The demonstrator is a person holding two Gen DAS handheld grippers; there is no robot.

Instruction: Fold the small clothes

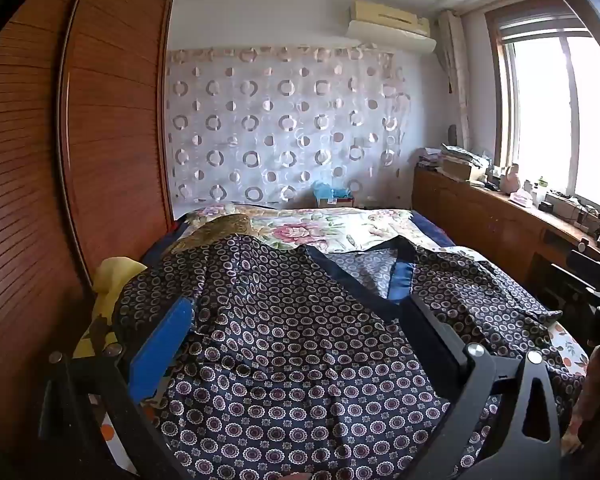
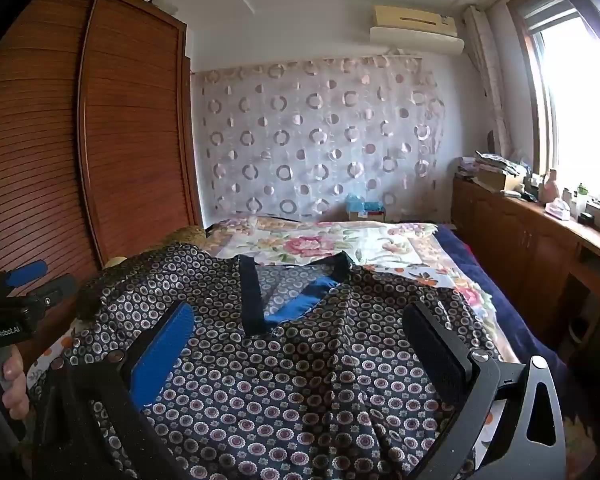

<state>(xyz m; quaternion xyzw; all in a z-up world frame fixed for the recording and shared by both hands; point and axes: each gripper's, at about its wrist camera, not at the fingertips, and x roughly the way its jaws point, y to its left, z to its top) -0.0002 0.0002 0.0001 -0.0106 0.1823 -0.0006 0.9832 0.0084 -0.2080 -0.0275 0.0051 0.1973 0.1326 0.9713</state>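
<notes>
Above the bed (image 1: pixel 340 220), both tongs, left (image 1: pixel 300 332) and right (image 2: pixel 300 340), gape wide over the patterned garment (image 2: pixel 300 380), spread flat for folding.

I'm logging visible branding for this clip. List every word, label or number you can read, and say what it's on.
"GenRobot.AI": white print on the black body of the left gripper, seen in the right wrist view.
The box by the far wall and the items on the window counter: too small and blurred to read.
Nothing else legible.
</notes>
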